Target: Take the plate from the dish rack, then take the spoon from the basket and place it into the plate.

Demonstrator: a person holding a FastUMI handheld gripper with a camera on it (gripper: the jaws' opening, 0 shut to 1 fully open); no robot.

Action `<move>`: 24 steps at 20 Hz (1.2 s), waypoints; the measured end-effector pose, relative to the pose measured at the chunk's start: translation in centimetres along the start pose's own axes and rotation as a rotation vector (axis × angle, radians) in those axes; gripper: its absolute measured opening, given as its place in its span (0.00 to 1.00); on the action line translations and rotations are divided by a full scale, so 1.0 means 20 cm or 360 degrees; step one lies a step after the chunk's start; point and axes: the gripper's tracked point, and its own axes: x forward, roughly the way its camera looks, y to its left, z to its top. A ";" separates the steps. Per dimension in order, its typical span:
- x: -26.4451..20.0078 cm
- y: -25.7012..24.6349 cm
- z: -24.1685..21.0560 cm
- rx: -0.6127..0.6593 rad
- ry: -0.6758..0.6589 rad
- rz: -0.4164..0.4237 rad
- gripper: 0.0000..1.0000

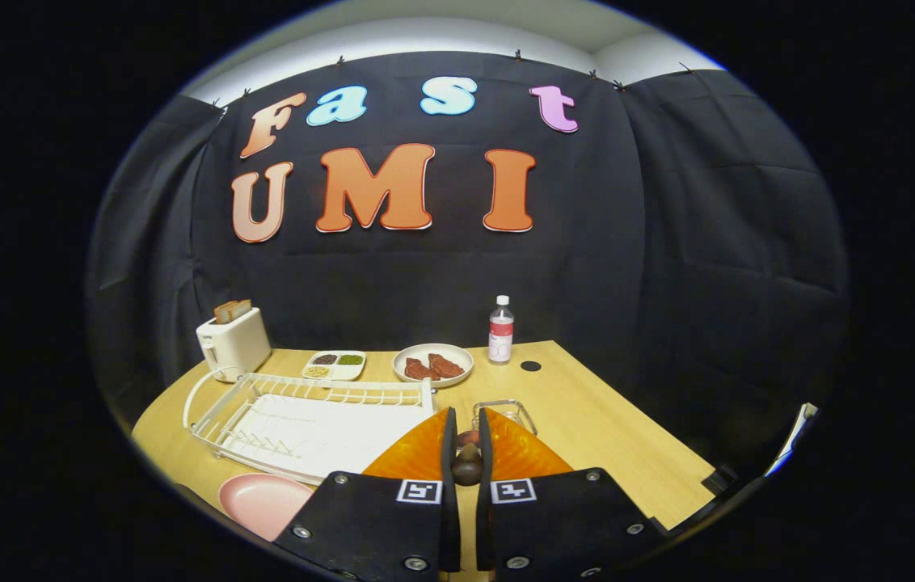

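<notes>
My gripper [466, 427] is lifted over the wooden table, its fingers nearly together and shut on a dark brown spoon [467, 467], whose rounded end shows in the narrow gap between them. The small clear basket [516, 410] stands just beyond the fingertips, partly hidden by them. The pink plate [262, 501] lies flat on the table, to the left of the fingers and in front of the white dish rack [304, 420]. The rack holds no dishes.
At the back of the table stand a white toaster [233, 343] with bread in it, a divided snack dish [335, 364], a plate of meat [433, 364], a water bottle [500, 330] and a small black disc [530, 365]. The table's edge [672, 517] runs on the right.
</notes>
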 end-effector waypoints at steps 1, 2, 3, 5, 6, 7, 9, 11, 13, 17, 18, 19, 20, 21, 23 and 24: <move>-0.04 0.04 -0.01 0.0006 0.0004 0.0009 0.08; -0.07 0.09 -0.01 0.0016 0.0005 0.0017 0.08; -0.11 0.14 -0.02 0.0023 0.0008 0.0030 0.08; -0.18 0.23 -0.03 0.0037 0.0008 0.0060 0.08; -0.20 0.28 -0.05 0.0037 0.0013 0.0078 0.08; -0.23 0.34 -0.06 0.0038 0.0018 0.0099 0.08; -0.27 0.44 -0.10 0.0049 0.0041 0.0152 0.08; -0.30 0.54 -0.14 0.0052 0.0061 0.0208 0.08; -0.32 0.66 -0.19 0.0056 0.0082 0.0280 0.08; -0.32 0.85 -0.31 0.0062 0.0143 0.0407 0.08; -0.32 0.89 -0.35 0.0066 0.0158 0.0435 0.08; -0.30 0.93 -0.38 0.0068 0.0173 0.0459 0.08; -0.29 0.96 -0.41 0.0069 0.0184 0.0475 0.08; -0.28 0.99 -0.44 0.0060 0.0196 0.0489 0.08; -0.26 1.03 -0.51 0.0029 0.0226 0.0517 0.08; -0.25 1.05 -0.54 0.0019 0.0235 0.0536 0.08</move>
